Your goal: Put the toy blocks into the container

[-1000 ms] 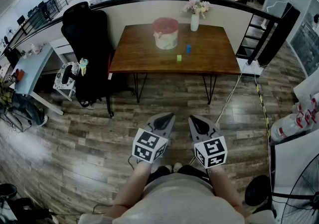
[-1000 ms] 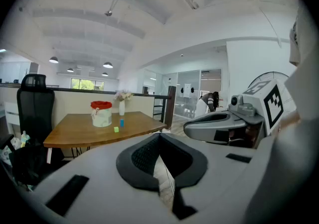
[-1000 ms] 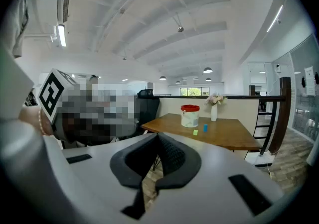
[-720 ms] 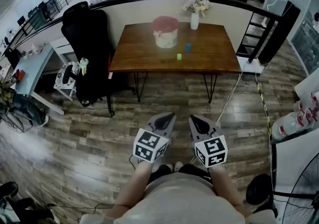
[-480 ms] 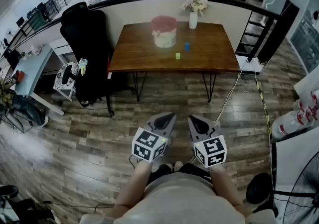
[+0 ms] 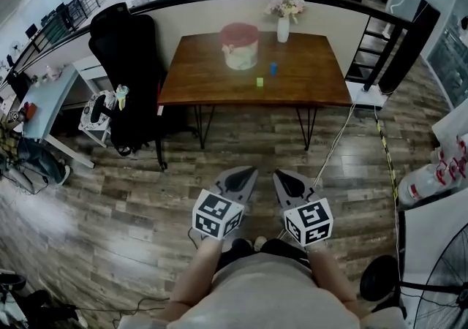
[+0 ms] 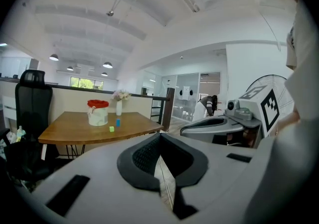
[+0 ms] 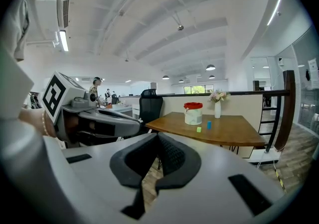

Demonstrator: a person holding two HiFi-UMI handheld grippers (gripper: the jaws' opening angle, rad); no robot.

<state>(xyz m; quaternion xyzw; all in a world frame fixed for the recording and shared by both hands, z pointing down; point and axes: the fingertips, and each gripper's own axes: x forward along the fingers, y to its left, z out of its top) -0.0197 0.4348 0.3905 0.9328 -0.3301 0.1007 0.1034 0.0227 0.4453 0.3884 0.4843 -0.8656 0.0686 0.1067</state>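
Close to the person's body, the left gripper (image 6: 246,172) and the right gripper (image 6: 282,175) are held side by side above the wood-plank floor (image 6: 146,196), both pointing toward the worktop. Each is clenched tip to tip, with nothing between its jaws. A white cable (image 6: 333,146) trails across the floor on the right, from near the person's feet up toward the worktop's right legs, and a fan (image 6: 442,269) stands at the far right. Bare planks lie between the grippers and the wooden worktop (image 6: 212,86), which is well apart from them. A black office chair (image 6: 126,64) stands against the worktop's left end, with a white desk (image 6: 44,101) beyond it. On the worktop the green toy block (image 6: 259,82) lies nearest the front edge, and the blue toy block (image 6: 273,68) stands just behind it to the right. The white container with a red top (image 6: 241,47) sits behind and left of both blocks, apart from them. At the back edge stands a white vase of flowers (image 6: 283,26).
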